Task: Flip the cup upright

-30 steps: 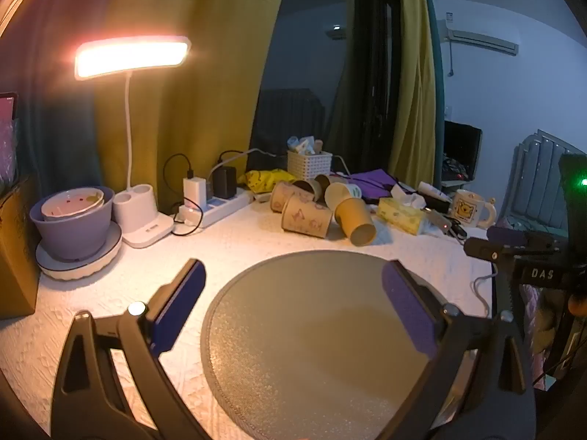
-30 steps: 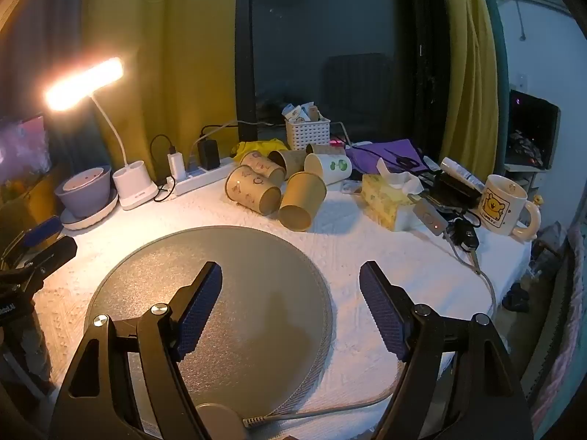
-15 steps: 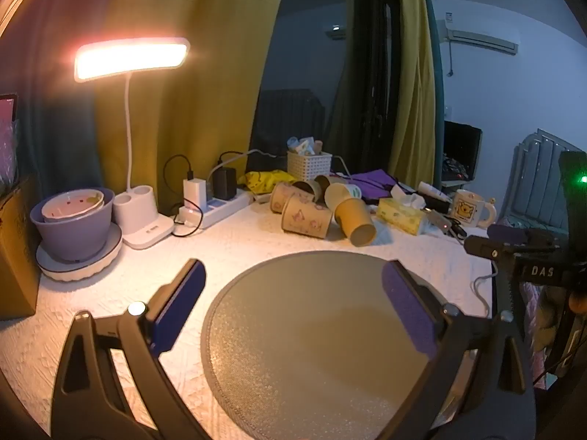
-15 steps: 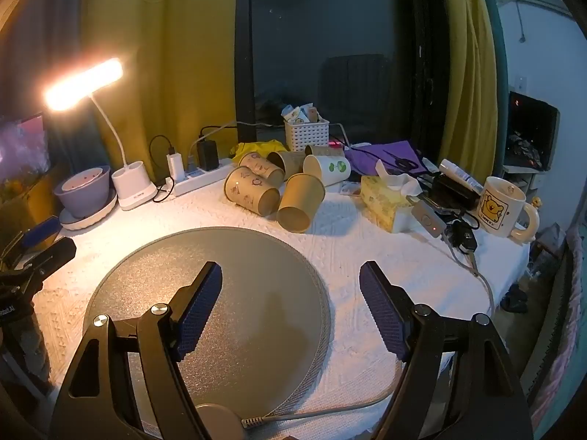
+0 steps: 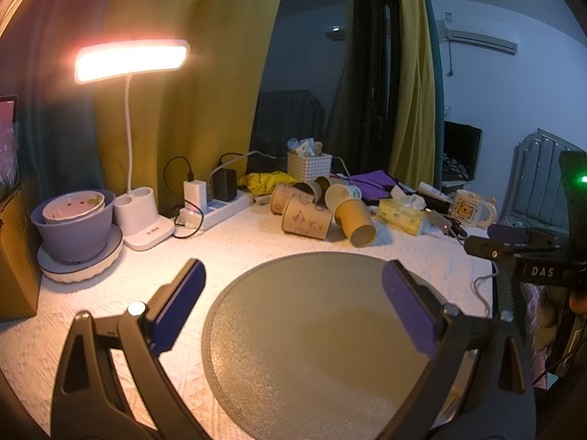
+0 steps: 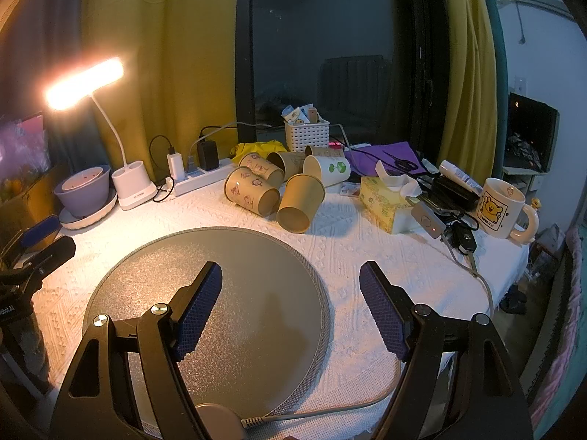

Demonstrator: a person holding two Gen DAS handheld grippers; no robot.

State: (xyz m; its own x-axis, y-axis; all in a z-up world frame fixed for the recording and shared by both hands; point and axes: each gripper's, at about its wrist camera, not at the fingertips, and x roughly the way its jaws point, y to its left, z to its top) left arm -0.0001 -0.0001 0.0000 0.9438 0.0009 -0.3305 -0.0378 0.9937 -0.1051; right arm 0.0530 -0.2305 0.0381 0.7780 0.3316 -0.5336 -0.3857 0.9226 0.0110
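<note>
Several paper cups lie on their sides in a cluster at the back of the table. A plain brown cup [image 6: 300,198] [image 5: 355,219] lies nearest, mouth toward me. A printed brown cup [image 6: 251,195] [image 5: 306,217] lies to its left. A white cup with a green leaf [image 6: 327,170] lies behind. My left gripper [image 5: 291,299] is open and empty above the round grey mat [image 5: 315,344]. My right gripper [image 6: 290,308] is open and empty above the same mat [image 6: 234,293], well short of the cups.
A lit desk lamp [image 6: 132,187], a purple bowl on a plate [image 6: 85,191], a power strip [image 6: 200,178], a white basket [image 6: 306,132], a tissue box [image 6: 385,203], a bear mug [image 6: 500,207] and keys with a cable [image 6: 463,238] crowd the back and right.
The right wrist view has crept slightly toward the cups. Both grippers stay open and empty; the cups have not moved.
</note>
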